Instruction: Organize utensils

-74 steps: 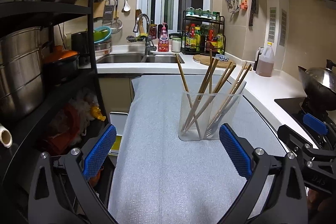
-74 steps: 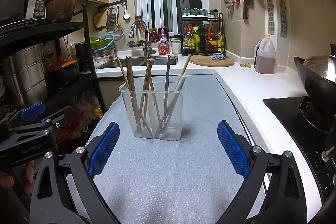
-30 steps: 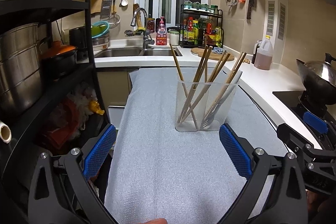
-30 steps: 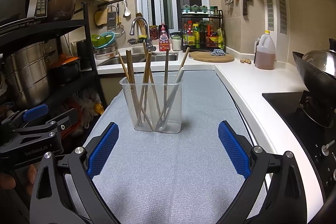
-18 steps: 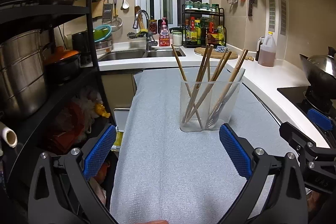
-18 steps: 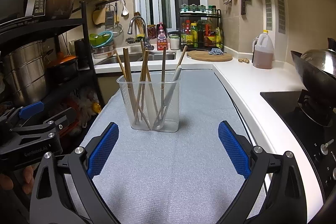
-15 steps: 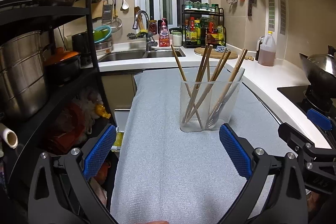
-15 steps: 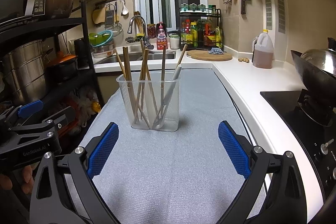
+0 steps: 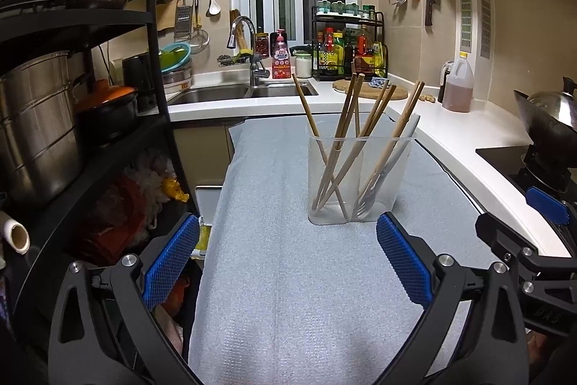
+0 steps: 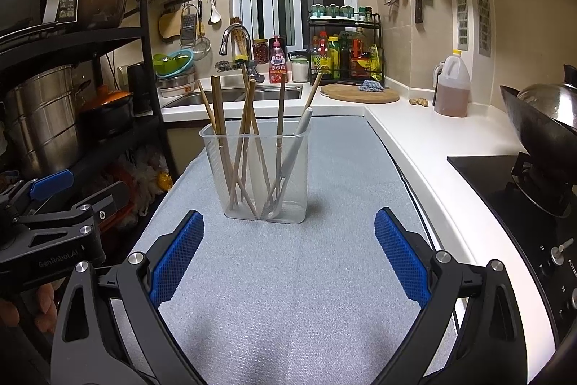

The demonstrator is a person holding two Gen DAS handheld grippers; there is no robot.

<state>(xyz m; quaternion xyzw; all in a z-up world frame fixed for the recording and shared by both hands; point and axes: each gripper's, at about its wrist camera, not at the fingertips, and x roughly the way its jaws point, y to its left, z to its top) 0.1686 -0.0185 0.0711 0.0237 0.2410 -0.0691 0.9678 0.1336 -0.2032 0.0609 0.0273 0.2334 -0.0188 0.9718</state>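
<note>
— Grey mat point(image 9: 288, 276) underfoot; where's the holder point(image 9: 360, 175)?

— Ahead of both claws. Left gripper point(image 9: 288, 262) has it ahead-right; right gripper point(image 10: 288, 248) ahead-left. Both gape empty, about equally near.

— Chopsticks point(image 10: 249, 132)?

— Near upright, leaning. Right view shows them left of a divider, with the fork point(image 10: 285, 175) right of it.

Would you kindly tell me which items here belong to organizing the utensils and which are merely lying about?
Job:
clear holder
chopsticks
fork

Lying about:
oil jug
cutting board
wok
</note>
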